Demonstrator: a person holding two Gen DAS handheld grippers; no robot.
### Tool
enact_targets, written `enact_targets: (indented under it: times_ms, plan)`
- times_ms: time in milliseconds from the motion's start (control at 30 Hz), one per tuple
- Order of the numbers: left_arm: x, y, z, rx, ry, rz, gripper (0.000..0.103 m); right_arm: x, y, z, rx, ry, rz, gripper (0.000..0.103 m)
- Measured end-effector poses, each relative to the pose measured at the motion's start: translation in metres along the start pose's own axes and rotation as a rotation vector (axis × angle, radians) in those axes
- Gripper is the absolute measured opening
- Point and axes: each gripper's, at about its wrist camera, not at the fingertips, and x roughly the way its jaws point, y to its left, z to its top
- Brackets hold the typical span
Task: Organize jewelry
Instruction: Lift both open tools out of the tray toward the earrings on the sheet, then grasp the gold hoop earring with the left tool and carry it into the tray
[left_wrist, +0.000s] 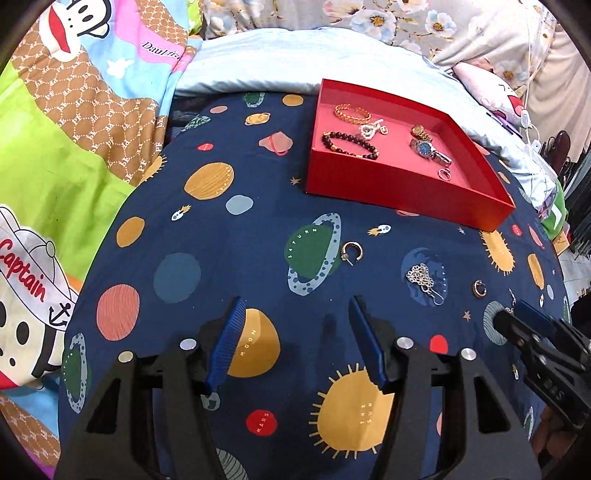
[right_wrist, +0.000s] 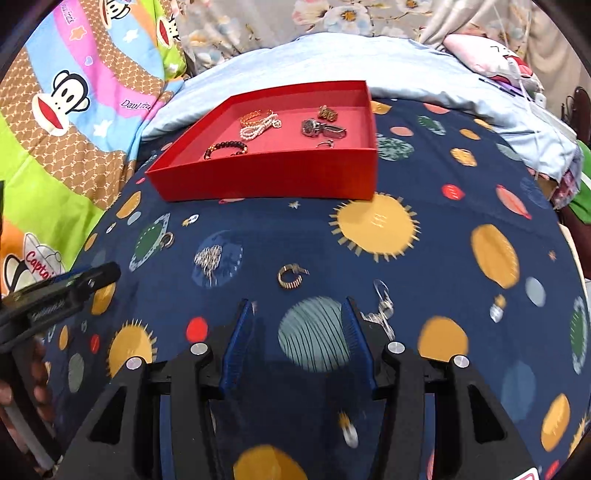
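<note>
A red tray (left_wrist: 388, 184) (right_wrist: 266, 173) on the navy planet bedsheet holds bracelets and watches. Loose on the sheet lie a gold hoop earring (left_wrist: 352, 252) (right_wrist: 167, 240), a silver filigree earring (left_wrist: 423, 277) (right_wrist: 209, 260), a ridged gold hoop (left_wrist: 479, 288) (right_wrist: 290, 277) and a silver dangle earring (right_wrist: 380, 308). My left gripper (left_wrist: 297, 306) is open and empty, below the gold hoop; it also shows at the left edge of the right wrist view (right_wrist: 107, 273). My right gripper (right_wrist: 295, 306) is open and empty, its right finger beside the silver dangle earring; it shows in the left wrist view (left_wrist: 513, 317).
A pale blue pillow (left_wrist: 258, 62) lies behind the tray. A colourful cartoon monkey blanket (left_wrist: 74, 129) is heaped at the left. Pink pillow and cables (right_wrist: 517, 74) sit at the far right.
</note>
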Motion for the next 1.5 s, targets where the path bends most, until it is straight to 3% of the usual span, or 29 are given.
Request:
enact_targets:
  times_ms: [300,433,1033,1167,1233,1500]
  plan:
    - [0.012,-0.002,0.005,0.000,0.010,-0.004,0.056,0.026,0.002,0.016,-0.024,0.020,-0.018,0.042]
    - [0.016,-0.005,0.007,0.001,0.014,-0.009,0.056,0.028,0.006,0.016,-0.048,0.020,-0.036,0.020]
    - [0.042,-0.028,0.027,0.006,0.015,-0.062,0.055,0.006,-0.014,0.008,0.039,0.005,-0.020,0.020]
    - [0.049,-0.032,0.028,0.016,0.011,-0.042,0.043,0.004,-0.017,0.007,0.050,0.007,-0.017,0.020]
    - [0.050,-0.034,0.028,0.032,0.002,-0.034,0.032,0.004,-0.018,0.007,0.053,0.007,-0.015,0.020]
    - [0.049,-0.038,0.025,0.075,-0.008,-0.008,0.016,0.000,-0.016,0.007,0.052,0.003,-0.004,0.020]
